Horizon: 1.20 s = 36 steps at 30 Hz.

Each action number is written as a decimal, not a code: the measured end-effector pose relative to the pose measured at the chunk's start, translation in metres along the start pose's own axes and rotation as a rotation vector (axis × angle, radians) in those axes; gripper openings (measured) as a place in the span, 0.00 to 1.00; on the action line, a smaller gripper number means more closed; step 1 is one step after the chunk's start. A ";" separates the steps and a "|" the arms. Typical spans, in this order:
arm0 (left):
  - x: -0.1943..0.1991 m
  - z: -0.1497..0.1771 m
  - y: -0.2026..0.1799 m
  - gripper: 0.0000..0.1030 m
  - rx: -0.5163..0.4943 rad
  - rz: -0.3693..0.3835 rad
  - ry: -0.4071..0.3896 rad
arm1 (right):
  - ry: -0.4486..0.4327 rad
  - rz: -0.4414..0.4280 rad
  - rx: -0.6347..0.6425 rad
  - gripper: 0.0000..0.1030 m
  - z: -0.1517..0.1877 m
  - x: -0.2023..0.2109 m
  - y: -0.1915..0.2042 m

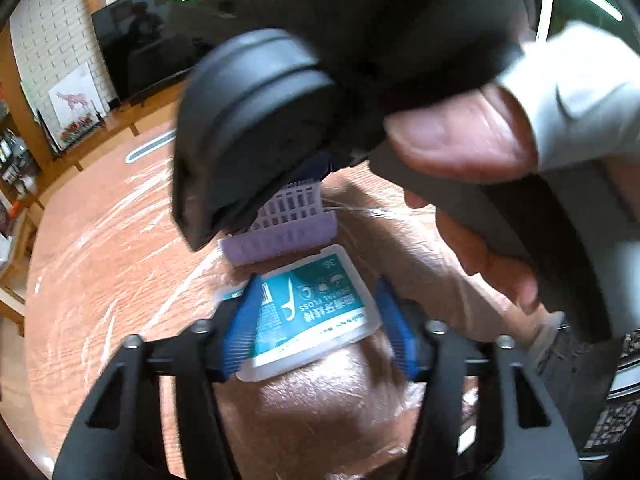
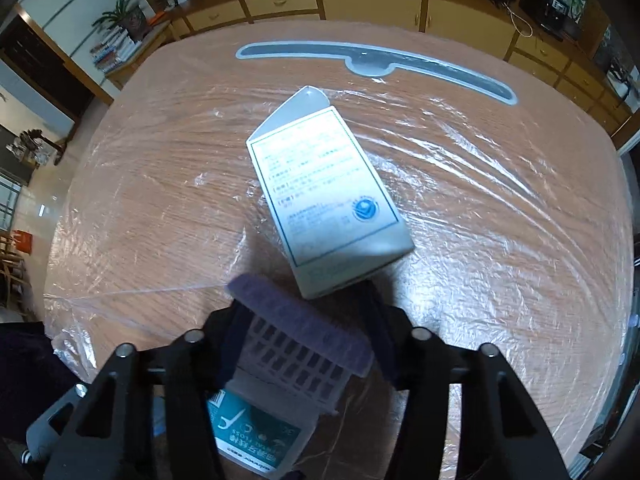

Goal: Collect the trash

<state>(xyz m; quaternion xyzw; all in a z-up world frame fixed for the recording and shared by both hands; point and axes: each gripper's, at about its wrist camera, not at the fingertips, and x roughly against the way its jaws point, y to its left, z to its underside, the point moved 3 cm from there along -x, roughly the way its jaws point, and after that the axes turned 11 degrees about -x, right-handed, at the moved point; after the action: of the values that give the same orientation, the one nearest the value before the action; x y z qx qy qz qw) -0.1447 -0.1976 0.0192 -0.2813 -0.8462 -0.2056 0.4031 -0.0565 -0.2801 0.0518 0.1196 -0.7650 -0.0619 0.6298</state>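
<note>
White brick wall [image 1: 52, 40], dark television [image 1: 140, 40], wooden cabinets [image 2: 360, 4], potted plant [image 2: 124, 16]

The left gripper [image 1: 316, 320] points steeply down, blue pads clamped. The right gripper [image 2: 308, 344] likewise. A bare hand [image 1: 472, 148] grips the right one's handle.

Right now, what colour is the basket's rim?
Purple rim on the slotted basket, clearest in the right wrist view.
</note>
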 end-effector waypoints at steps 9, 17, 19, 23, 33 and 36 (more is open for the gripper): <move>0.006 0.013 0.033 0.41 0.108 0.049 0.021 | -0.020 -0.059 -0.025 0.44 0.017 0.014 -0.023; 0.020 0.015 0.050 0.68 0.190 0.124 -0.026 | -0.085 -0.103 0.023 0.72 0.016 0.038 -0.034; 0.018 0.015 0.043 0.68 0.172 0.127 -0.014 | -0.075 -0.104 0.063 0.72 0.015 0.036 -0.026; 0.004 0.009 0.022 0.68 0.142 0.090 0.036 | -0.042 -0.020 0.147 0.72 0.013 0.022 -0.008; -0.010 0.002 0.006 0.81 0.061 -0.057 0.020 | 0.012 0.039 0.232 0.72 0.016 0.000 0.014; -0.007 0.006 0.006 0.67 0.026 -0.047 0.006 | 0.005 0.030 0.210 0.72 0.016 -0.001 0.010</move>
<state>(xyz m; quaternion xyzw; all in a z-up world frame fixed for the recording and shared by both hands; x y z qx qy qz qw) -0.1405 -0.1917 0.0105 -0.2554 -0.8540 -0.2048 0.4044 -0.0734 -0.2712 0.0501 0.1736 -0.7673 0.0282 0.6167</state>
